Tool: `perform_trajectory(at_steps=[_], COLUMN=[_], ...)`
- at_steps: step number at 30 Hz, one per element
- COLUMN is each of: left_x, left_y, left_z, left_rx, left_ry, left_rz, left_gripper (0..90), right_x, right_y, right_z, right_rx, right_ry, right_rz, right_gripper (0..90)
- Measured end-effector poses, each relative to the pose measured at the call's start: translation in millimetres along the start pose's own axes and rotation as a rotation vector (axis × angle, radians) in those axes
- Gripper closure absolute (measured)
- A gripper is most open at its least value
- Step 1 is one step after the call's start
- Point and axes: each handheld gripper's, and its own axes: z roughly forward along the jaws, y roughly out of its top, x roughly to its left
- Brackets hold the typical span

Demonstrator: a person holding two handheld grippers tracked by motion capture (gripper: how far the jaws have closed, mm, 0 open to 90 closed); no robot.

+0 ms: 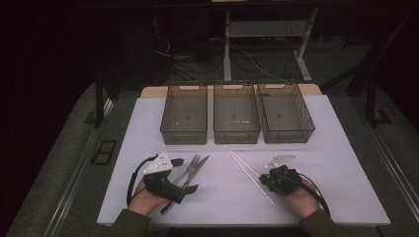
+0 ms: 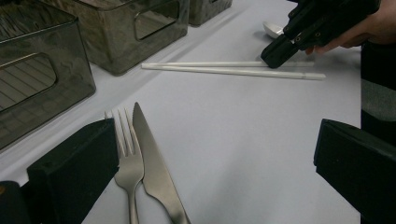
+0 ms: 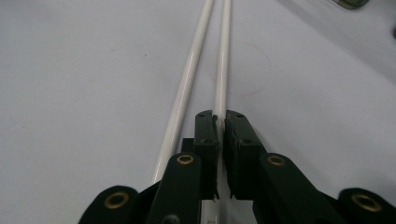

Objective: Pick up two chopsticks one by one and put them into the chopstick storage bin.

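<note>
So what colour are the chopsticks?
The chopsticks are white, seen best in the right gripper view, where the right gripper pinches one.

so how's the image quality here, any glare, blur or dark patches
High view: dim, the room beyond the table near black, the bins murky. Left gripper view: sharp fork and knife, soft sheen on both. Right gripper view: bright glare streaks along the chopsticks, the right gripper slightly soft up close.

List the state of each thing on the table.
Left gripper: open, beside the fork.
Right gripper: shut on one chopstick.
Chopsticks: lying side by side.
Fork, knife: flat, side by side.
Three bins: upright, empty.
</note>
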Motion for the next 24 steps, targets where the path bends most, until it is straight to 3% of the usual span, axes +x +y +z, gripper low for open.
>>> perform_trajectory(at_steps=[12,24], left_x=[0.2,0.2], left_y=[0.0,-0.1], left_z=[-0.4,-0.3], left_rx=[-0.004,-0.003], left_ry=[0.002,0.002], left_rz=[-0.001,0.004], left_gripper=[0.0,0.0], right_x=[-3.8,-16.6], right_y=[-2.1,-3.7], right_z=[-1.4,-23.4], right_rx=[-0.014,-0.06], right_ry=[0.017,0.042], right_rz=[0.034,0.054], right_gripper=[84.5,84.6])
